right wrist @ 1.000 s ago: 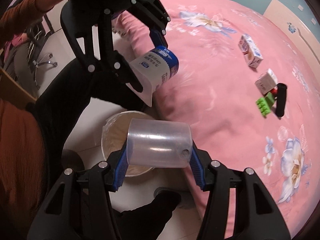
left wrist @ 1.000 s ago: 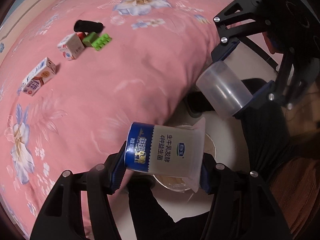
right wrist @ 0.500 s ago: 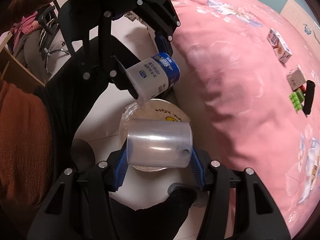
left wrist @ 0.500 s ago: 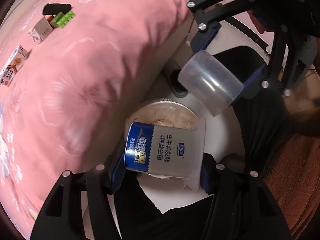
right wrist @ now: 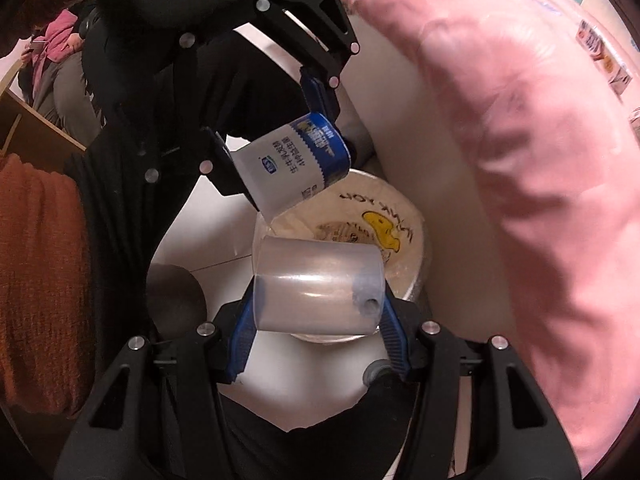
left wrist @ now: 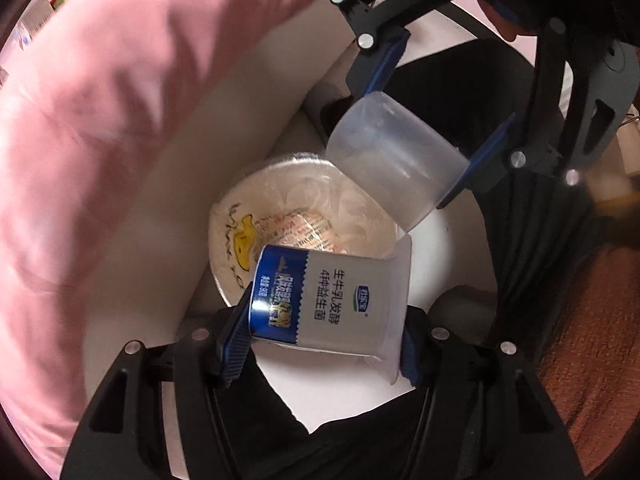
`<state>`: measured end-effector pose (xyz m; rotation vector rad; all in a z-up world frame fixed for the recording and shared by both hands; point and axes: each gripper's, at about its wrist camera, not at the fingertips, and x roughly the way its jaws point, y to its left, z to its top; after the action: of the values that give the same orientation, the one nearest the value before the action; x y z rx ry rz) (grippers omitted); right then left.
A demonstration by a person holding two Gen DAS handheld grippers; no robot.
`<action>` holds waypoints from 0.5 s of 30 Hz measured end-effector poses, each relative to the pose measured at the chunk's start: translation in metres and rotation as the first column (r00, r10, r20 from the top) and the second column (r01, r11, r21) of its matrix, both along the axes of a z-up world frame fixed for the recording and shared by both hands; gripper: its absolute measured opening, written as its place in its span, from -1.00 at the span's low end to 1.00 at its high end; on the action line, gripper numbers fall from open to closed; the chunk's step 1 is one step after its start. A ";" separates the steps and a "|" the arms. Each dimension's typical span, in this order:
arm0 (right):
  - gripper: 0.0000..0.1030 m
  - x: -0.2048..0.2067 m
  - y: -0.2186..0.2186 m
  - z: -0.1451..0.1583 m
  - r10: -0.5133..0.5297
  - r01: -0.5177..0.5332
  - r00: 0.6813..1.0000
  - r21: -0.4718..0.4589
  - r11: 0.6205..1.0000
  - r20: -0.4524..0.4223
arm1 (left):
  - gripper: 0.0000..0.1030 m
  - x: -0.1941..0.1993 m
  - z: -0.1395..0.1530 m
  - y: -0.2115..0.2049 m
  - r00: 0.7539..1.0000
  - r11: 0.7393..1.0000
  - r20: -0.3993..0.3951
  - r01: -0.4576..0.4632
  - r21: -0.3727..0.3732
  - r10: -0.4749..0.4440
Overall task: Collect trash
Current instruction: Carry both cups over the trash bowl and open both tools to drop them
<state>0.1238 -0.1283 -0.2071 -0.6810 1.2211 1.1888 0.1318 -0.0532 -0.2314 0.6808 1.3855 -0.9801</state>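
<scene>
Beside the pink-quilted bed (left wrist: pixel 120 128), a lined bin (left wrist: pixel 228 240) stands on the pale floor, seemingly already holding wrappers. Over its mouth a yogurt cup (left wrist: pixel 328 300) is clamped sideways in the left tool (left wrist: pixel 320 328), and a clear plastic cup (right wrist: pixel 316 284) likewise in the right tool (right wrist: pixel 316 316), evidently so both can be dropped in.

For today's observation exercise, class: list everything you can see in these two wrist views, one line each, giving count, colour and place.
yogurt cup: one, white with blue band, clamped in the left hand-held gripper above the bin
clear plastic cup: one, translucent, clamped sideways in the right hand-held gripper over the bin
trash bin: one, white with a yellow duck print, lined, on the floor beside the bed, wrappers inside
bedspread: one, pink, over the bed
cartons: at least two, white, on the bed, blurred
floor: white, under the bin
person's sleeve: one, orange knit, left edge of the right view
</scene>
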 end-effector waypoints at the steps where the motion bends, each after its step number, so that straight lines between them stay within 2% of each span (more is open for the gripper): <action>1: 0.07 0.001 0.002 -0.004 0.001 -0.001 1.000 -0.001 1.000 -0.006 | 0.21 -0.001 -0.004 0.000 1.000 1.000 0.001 -0.001 0.006 0.001; 13: 0.08 0.005 0.010 -0.035 0.019 -0.020 0.999 -0.025 0.999 -0.041 | 0.21 0.003 -0.033 0.006 0.999 1.000 -0.042 -0.014 0.023 0.015; 15: 0.17 0.007 0.008 -0.034 0.011 -0.011 0.999 -0.017 1.000 -0.048 | 0.24 0.003 -0.033 0.007 0.999 1.000 -0.035 -0.015 0.023 0.015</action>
<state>0.1312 -0.1201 -0.2414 -0.6763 1.2705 1.2108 0.1351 -0.0460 -0.2645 0.6721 1.4329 -0.9698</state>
